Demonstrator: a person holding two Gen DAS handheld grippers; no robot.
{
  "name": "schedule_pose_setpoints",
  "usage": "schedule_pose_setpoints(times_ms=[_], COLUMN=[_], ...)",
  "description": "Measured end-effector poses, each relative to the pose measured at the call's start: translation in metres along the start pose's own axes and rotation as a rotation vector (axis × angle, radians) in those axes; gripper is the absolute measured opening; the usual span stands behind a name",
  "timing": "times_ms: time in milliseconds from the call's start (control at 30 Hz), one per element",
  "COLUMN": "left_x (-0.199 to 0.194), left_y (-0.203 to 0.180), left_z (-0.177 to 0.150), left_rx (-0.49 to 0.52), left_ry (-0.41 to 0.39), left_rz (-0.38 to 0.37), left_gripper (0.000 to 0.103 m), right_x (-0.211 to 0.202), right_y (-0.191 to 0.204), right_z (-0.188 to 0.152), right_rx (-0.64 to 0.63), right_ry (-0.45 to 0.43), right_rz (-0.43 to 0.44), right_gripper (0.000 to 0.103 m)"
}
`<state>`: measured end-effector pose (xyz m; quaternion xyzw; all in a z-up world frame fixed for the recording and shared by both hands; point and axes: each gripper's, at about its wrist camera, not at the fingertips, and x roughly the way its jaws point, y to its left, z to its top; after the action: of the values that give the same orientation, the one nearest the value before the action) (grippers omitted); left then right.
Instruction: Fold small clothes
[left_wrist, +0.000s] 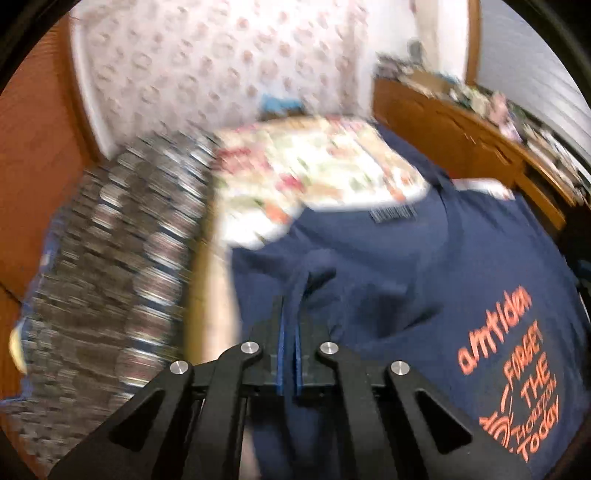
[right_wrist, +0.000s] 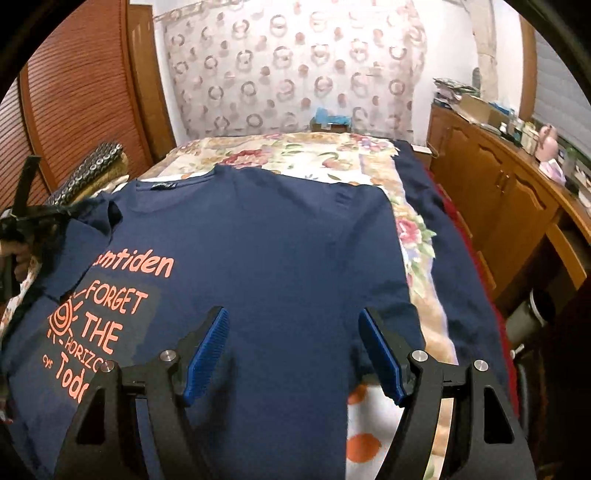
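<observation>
- Left tongs: jaws pinched together on a fold of cloth, pointing toward 12 o'clock.
- Right tongs: jaws spread wide, nothing between them.

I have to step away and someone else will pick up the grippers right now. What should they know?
Left gripper: shut on a fold of the navy T-shirt, at its left sleeve side, lifted off the bed.
Right gripper: open, holding nothing, hovering over the shirt's lower right part.
Shirt: spread print-up on the floral bedspread, collar toward the headboard; left side already pulled partly over the print.
Done: first side fold begun only.
Left: probably lay the left fold flat, fold in the right sleeve, then fold bottom to collar.
</observation>
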<state>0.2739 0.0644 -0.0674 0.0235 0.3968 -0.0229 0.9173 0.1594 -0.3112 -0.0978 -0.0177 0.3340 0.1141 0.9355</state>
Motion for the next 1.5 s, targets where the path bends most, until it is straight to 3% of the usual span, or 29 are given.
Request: schedule_pose_setpoints(times_ms=[100, 200, 333, 467, 533, 633, 667, 833, 1000, 1133, 1300, 1500], left_x=[-0.013, -0.02, -0.036, -0.066, -0.074, -0.084, -0.087, -0.09, -0.086, -0.081, -0.075, -0.063], left_y=[0.021, 0.027, 0.029, 0.022, 0.014, 0.004, -0.002, -0.031, -0.061, -0.078, -0.084, -0.083], left_z=[0.008, 0.006, -0.003, -0.016, -0.018, -0.028, -0.033, -0.062, -0.089, -0.1, -0.107, -0.112], left_rx=[-0.029, -0.022, -0.019, 0.009, 0.018, 0.021, 0.023, 0.038, 0.082, 0.119, 0.131, 0.111], left_ry=[-0.028, -0.033, -0.056, -0.127, -0.154, -0.172, -0.18, -0.145, -0.079, -0.034, 0.015, 0.053], left_rz=[0.04, 0.035, 0.034, 0.002, -0.036, -0.1, -0.128, -0.2, -0.238, -0.251, -0.254, -0.248], left_gripper=[0.005, 0.006, 0.014, 0.044, 0.05, 0.085, 0.088, 0.088, 0.088, 0.088, 0.088, 0.088], right_x=[-0.004, -0.011, -0.017, -0.017, -0.016, -0.016, -0.015, -0.013, -0.006, 0.005, 0.009, 0.011], right_y=[-0.002, -0.005, -0.013, -0.024, -0.032, -0.042, -0.045, -0.057, -0.067, -0.071, -0.077, -0.075], right_z=[-0.004, -0.005, -0.005, -0.011, -0.013, -0.016, -0.017, -0.019, -0.019, -0.016, -0.01, -0.008], right_rx=[0.011, 0.016, 0.039, 0.061, 0.068, 0.087, 0.096, 0.131, 0.178, 0.209, 0.215, 0.197], right_ry=[0.003, -0.002, -0.011, -0.004, 0.003, 0.012, 0.015, 0.028, 0.055, 0.084, 0.091, 0.074], right_rz=[0.002, -0.008, -0.026, -0.048, -0.064, -0.082, -0.086, -0.089, -0.048, -0.006, 0.022, 0.039], right_gripper=[0.074, 0.074, 0.074, 0.074, 0.074, 0.074, 0.074, 0.074, 0.066, 0.051, 0.042, 0.012])
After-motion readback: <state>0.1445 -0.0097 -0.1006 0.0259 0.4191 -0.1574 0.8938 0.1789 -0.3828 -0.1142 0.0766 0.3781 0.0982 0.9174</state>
